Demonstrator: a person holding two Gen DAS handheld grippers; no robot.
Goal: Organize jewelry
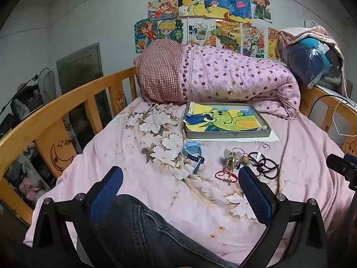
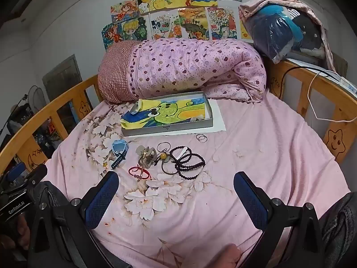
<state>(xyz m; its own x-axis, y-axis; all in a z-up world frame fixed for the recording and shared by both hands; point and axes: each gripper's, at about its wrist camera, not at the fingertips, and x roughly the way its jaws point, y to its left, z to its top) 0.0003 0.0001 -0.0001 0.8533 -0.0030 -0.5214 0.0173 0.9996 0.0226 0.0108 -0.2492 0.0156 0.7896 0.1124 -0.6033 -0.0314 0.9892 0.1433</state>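
Observation:
A pile of jewelry lies on the pink bed sheet: dark bead bracelets (image 2: pixel 189 162) (image 1: pixel 265 165), a red string bracelet (image 2: pixel 139 172) (image 1: pixel 225 176), a beige hair claw (image 2: pixel 147 156) (image 1: pixel 231 158), a blue watch (image 2: pixel 119 148) (image 1: pixel 193 153) and two thin rings (image 2: pixel 201 137) (image 1: pixel 265 145). A shallow grey box (image 2: pixel 169 129) (image 1: pixel 229 134) lined with a frog drawing sits behind them. My left gripper (image 1: pixel 180 174) is open and empty, in front of the watch. My right gripper (image 2: pixel 176 178) is open and empty, just in front of the pile.
A rolled pink quilt (image 2: pixel 189 67) lies at the bed's far end. Wooden rails (image 1: pixel 55 111) (image 2: pixel 323 93) border both sides. A white cable (image 2: pixel 312 102) hangs on the right rail. My denim-clad leg (image 1: pixel 142 230) lies below the left gripper.

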